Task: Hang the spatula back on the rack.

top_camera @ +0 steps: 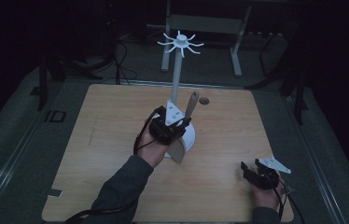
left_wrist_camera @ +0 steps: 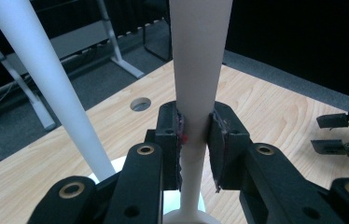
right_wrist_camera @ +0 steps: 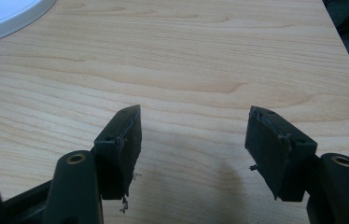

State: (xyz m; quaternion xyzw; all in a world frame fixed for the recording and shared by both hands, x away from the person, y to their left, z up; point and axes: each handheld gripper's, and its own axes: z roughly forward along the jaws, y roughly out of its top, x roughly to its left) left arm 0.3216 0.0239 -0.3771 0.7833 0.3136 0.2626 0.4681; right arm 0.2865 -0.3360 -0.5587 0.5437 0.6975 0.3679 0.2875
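Pale wood-grain laminate forms the tabletop (top_camera: 116, 140), rectangular with rounded corners and a small round hole (top_camera: 204, 100) near its far edge. At centre stands a white utensil rack (top_camera: 177, 70): a smooth cylindrical pole on a round base, topped by a ring of curved hooks. The left gripper (left_wrist_camera: 196, 140) has its black jaws clamped on the narrow neck of a smooth, pale spatula (left_wrist_camera: 199, 70), held upright just beside the pole, its flat blade down over the base. The right gripper (right_wrist_camera: 193, 149) rests near the table's right front corner, jaws apart around bare wood.
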